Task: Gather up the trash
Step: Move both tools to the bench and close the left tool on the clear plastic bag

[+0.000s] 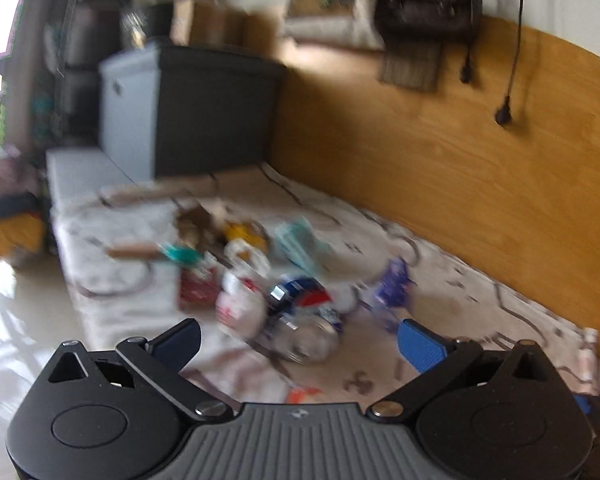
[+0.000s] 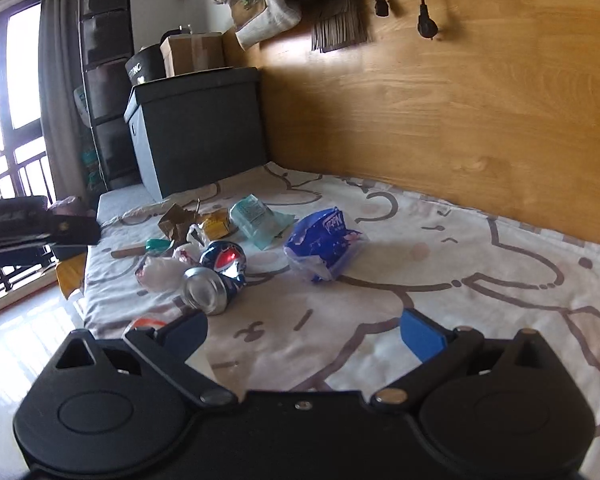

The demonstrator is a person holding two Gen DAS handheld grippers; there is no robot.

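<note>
Trash lies in a loose pile on a patterned bed sheet (image 2: pixel 440 280). A crushed blue Pepsi can (image 2: pixel 216 276) lies nearest; it also shows in the blurred left wrist view (image 1: pixel 304 320). A blue wrapper (image 2: pixel 326 244) lies to its right, also seen from the left wrist (image 1: pixel 392 292). A teal packet (image 2: pixel 256 218), a yellow packet (image 2: pixel 216 226), a white plastic bag (image 2: pixel 160 274) and brown cardboard scraps (image 2: pixel 176 222) lie behind. My left gripper (image 1: pixel 300 340) is open just short of the can. My right gripper (image 2: pixel 304 332) is open and empty above the sheet.
A dark storage box (image 2: pixel 196 132) stands at the far end of the bed with cardboard boxes (image 2: pixel 192 54) on top. A wooden wall panel (image 2: pixel 460 100) runs along the right. Cables and plugs (image 2: pixel 426 26) hang on it. Glossy floor (image 2: pixel 20 344) lies to the left.
</note>
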